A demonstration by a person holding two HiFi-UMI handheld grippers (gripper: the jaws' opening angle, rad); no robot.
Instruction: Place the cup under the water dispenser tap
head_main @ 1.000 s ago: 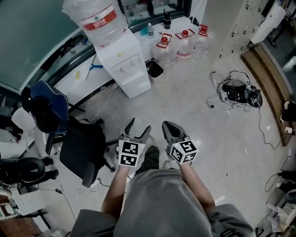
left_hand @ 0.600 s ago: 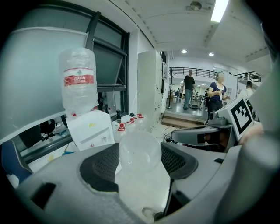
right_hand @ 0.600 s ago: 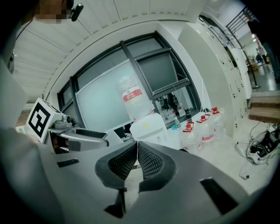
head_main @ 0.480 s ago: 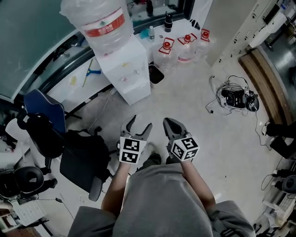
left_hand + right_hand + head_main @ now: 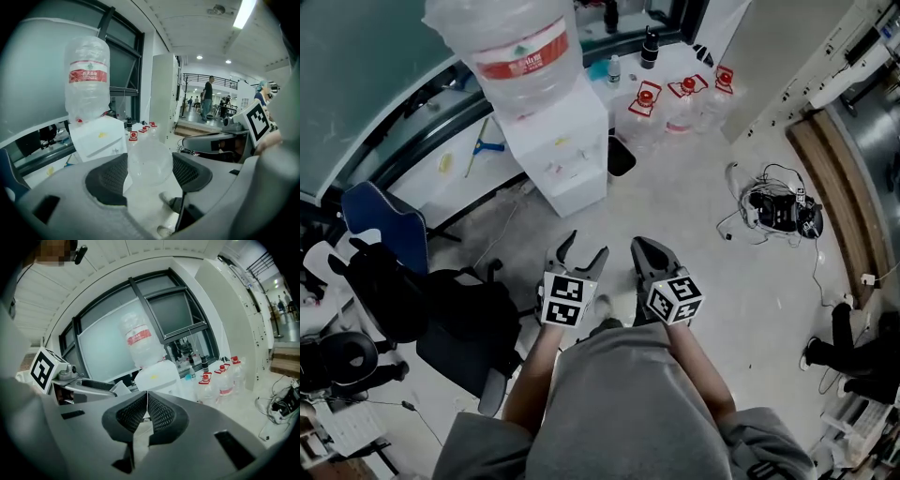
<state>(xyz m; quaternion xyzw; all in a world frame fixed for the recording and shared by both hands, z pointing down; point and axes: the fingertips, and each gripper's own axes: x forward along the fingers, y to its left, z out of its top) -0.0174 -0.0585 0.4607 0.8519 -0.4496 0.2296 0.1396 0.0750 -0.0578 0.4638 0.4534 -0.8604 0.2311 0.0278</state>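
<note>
A clear plastic cup (image 5: 150, 161) sits between the two black pads of my left gripper (image 5: 151, 169), which is shut on it. In the head view my left gripper (image 5: 584, 249) hovers above the floor in front of me; the cup hardly shows there. The white water dispenser (image 5: 567, 150) stands ahead, slightly to the left, with a large bottle (image 5: 523, 47) on top and its taps (image 5: 555, 169) facing me. It also shows as the dispenser (image 5: 99, 137) in the left gripper view. My right gripper (image 5: 641, 251) is shut and empty, its pads (image 5: 158, 412) pressed together.
Several red-capped water jugs (image 5: 677, 98) stand right of the dispenser, with a black bin (image 5: 620, 156) between. A black chair (image 5: 455, 305) and a blue chair (image 5: 380, 225) are on my left. A tangle of cables (image 5: 776, 208) lies on the floor at the right.
The dispenser has come nearer and larger in the head view as I moved toward it. Both grippers keep the same pose and grip.
</note>
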